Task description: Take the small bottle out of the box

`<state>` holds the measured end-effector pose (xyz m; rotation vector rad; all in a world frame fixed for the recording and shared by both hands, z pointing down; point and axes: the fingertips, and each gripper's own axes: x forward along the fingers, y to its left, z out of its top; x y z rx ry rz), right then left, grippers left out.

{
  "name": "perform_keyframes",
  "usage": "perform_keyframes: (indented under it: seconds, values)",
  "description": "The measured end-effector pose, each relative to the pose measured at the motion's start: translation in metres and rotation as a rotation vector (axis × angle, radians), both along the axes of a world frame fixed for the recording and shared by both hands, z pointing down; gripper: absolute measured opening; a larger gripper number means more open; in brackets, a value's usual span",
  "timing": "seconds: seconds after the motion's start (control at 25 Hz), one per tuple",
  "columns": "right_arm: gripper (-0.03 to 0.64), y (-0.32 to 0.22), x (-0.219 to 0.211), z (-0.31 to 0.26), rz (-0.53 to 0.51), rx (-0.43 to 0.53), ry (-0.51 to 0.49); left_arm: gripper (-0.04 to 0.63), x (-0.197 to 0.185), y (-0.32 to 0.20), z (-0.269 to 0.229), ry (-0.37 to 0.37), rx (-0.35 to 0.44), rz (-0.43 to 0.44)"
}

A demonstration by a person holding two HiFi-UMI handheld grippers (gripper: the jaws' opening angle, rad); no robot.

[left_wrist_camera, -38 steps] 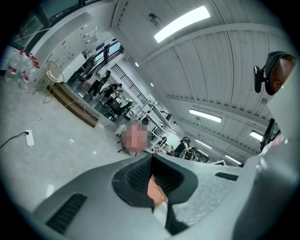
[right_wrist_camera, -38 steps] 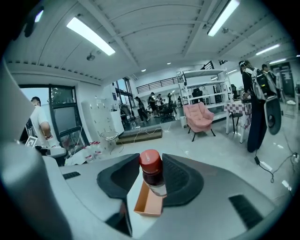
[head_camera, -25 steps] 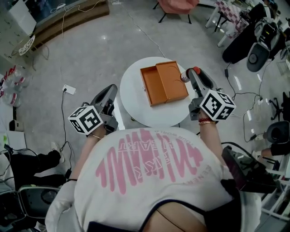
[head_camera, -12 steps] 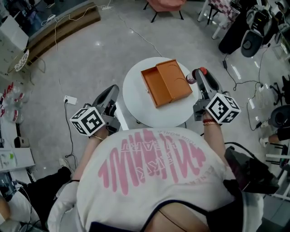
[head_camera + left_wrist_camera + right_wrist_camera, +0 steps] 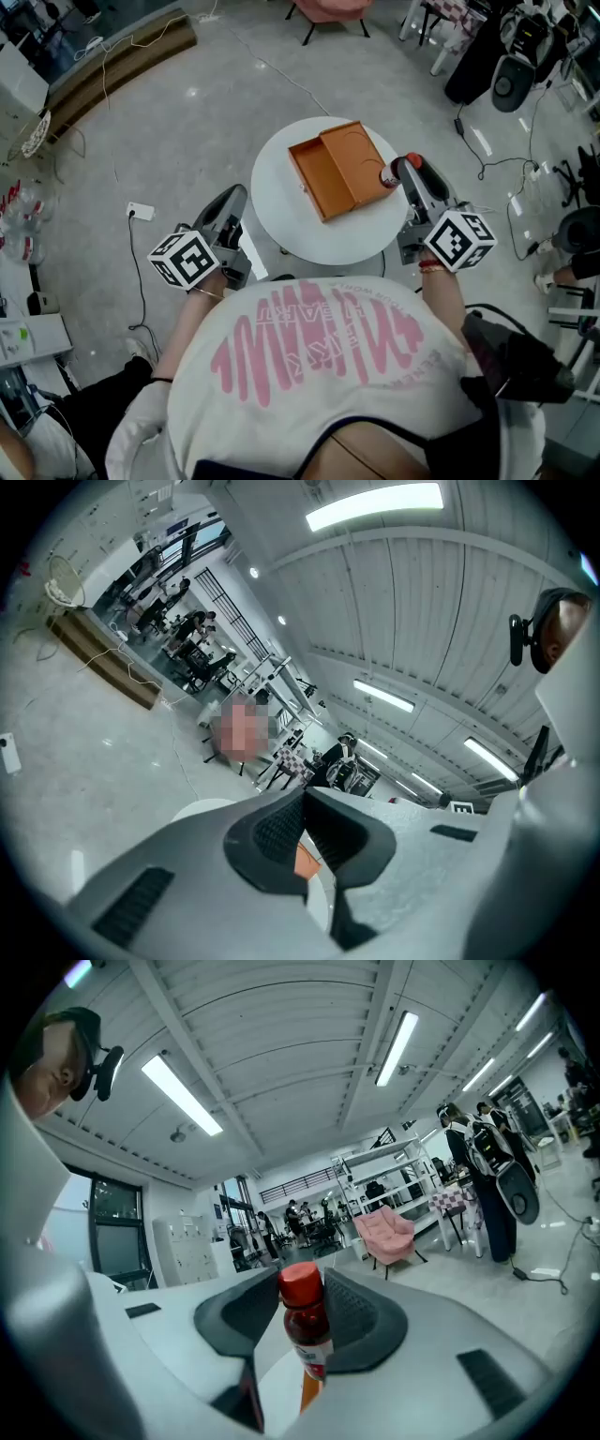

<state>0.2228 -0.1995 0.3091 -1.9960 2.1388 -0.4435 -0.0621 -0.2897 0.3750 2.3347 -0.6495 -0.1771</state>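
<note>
So, small bottle (image 5: 305, 1326): red cap up, outside orange box (image 5: 337, 169), just right of it, near table (image 5: 281, 225) right edge
Right gripper (image 5: 405, 167): jaws clamped on bottle body, cap above them
Left gripper (image 5: 231, 202): jaws together, empty, near-left, off table
Risk: smooth bottle could slip or tilt in the jaws if swung fast; may drop past table edge to floor

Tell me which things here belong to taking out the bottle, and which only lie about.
Belongs to the job: small bottle, clamped in the right gripper; orange box, open, on the round table.
Only lying about: left gripper, shut and empty; pink chair; floor socket.
</note>
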Motion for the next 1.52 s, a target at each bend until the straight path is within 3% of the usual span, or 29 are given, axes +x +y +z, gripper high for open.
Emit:
perform_keyframes:
  seconds: [0.2, 0.56, 0.92, 1.52]
  values:
    - [0.150, -0.002, -0.006, 0.007, -0.029, -0.012, -0.021, 0.008, -0.007, 0.010, 0.010, -0.011, -0.036, -0.028]
    - [0.150, 0.035, 0.014, -0.005, -0.068, -0.012, 0.009, 0.008, 0.008, 0.054, -0.019, 0.007, 0.015, -0.085]
    - [0.150, 0.100, 0.035, -0.016, -0.101, 0.000, 0.028, 0.008, 0.027, 0.130, -0.029, 0.012, 0.034, -0.120]
    - [0.150, 0.226, 0.057, 0.021, -0.166, -0.048, -0.007, 0.008, 0.046, 0.278, -0.014, -0.046, 0.014, -0.183]
